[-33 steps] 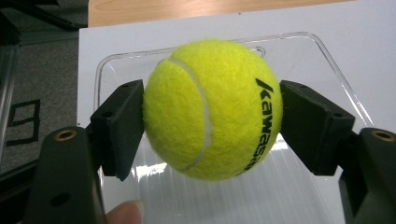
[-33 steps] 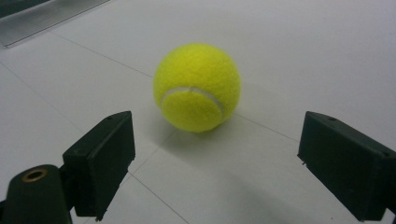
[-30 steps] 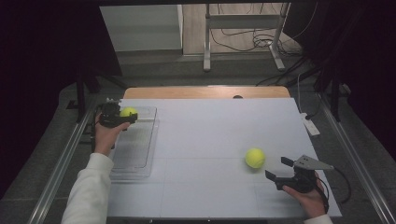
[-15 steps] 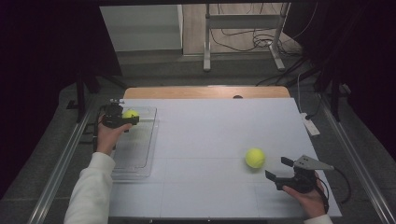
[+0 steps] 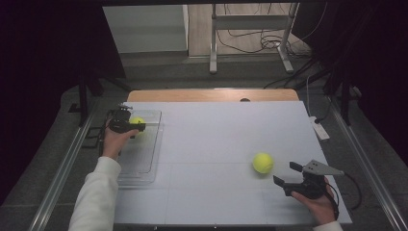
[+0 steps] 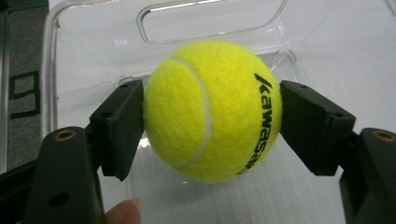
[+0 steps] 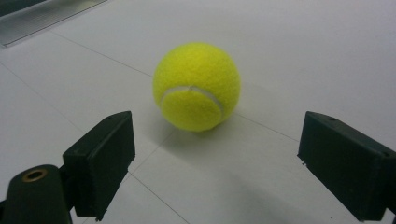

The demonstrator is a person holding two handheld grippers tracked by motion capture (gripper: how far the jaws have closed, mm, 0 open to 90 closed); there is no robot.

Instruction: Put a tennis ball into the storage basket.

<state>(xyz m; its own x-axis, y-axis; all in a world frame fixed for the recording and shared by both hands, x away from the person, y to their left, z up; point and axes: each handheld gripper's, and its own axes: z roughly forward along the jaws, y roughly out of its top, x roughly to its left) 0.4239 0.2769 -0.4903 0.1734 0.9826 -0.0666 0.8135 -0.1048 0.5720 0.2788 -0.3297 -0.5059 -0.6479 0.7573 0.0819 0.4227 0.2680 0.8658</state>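
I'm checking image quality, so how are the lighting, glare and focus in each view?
High view: table lit, surroundings dark. Left gripper view: held ball sharp, glare on the clear tray. Right gripper view: loose ball crisp with a soft shadow.

The tennis ball [image 6: 212, 112] in the left gripper [image 6: 212, 128] was fuzzy yellow felt with a smooth white seam and black print. The tray [image 6: 93, 28] beneath was clear, glossy plastic. The gripper's pads [image 6: 122, 123] looked matt black. The second tennis ball [image 7: 196, 86] showed the same nap on a smooth, matt white table [image 7: 327, 56] edged in wood [image 5: 211, 95].
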